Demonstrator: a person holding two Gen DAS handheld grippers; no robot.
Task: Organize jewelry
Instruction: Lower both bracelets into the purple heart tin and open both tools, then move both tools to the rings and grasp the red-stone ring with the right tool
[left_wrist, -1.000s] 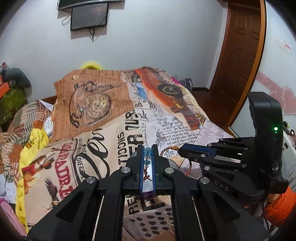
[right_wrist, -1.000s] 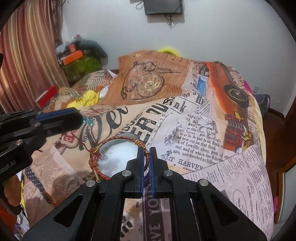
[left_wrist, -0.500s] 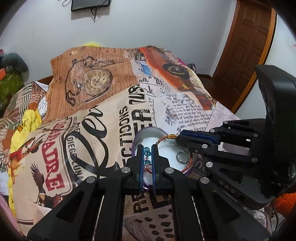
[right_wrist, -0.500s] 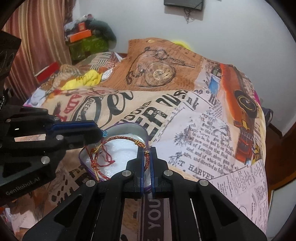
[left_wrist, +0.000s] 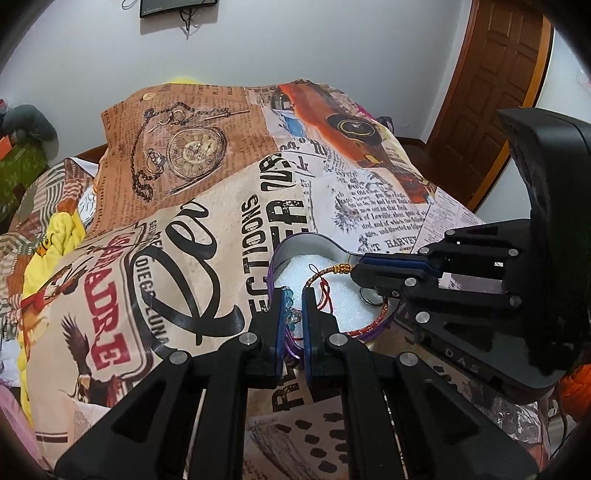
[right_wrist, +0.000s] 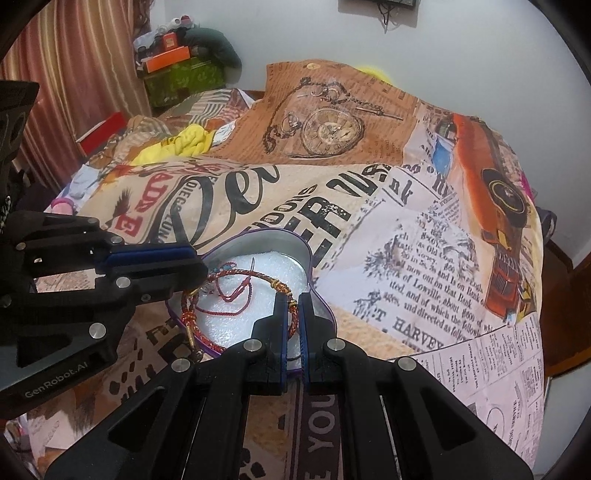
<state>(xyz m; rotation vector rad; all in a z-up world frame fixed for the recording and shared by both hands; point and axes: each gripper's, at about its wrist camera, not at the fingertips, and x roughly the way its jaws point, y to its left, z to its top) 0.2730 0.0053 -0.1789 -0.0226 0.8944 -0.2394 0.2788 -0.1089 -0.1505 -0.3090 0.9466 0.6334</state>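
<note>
My right tool (right_wrist: 291, 325) is pinched nearly shut on the red-and-gold braided bracelet (right_wrist: 236, 275), gripping the cord just below its gold knot, while my left tool (left_wrist: 293, 317) is likewise closed down on a small cluster of blue beads (left_wrist: 287, 295) with thin red thread trailing from them. Both grips sit over the heart-shaped purple tin (right_wrist: 308, 254), which lies on the printed bedspread (right_wrist: 406, 236) and is lined with white foam (right_wrist: 266, 266); the bracelet's loop lies mostly on that foam, its near arc hanging over the tin's front rim. I judge this piece to be very light and limp: the braid keeps a rough hoop but will sag and twist wherever I am not holding it, and the loose red thread could snag on a tool tip. The braid itself looks grippy enough, and the knot makes a sound stop to hold against; the beads seem slippery and more fragile, so I would squeeze them gently. From the right wrist view the loop's long axis runs from near left to far right across the tin, with the gold clasp end (right_wrist: 189, 325) pointing toward me at the left.
</note>
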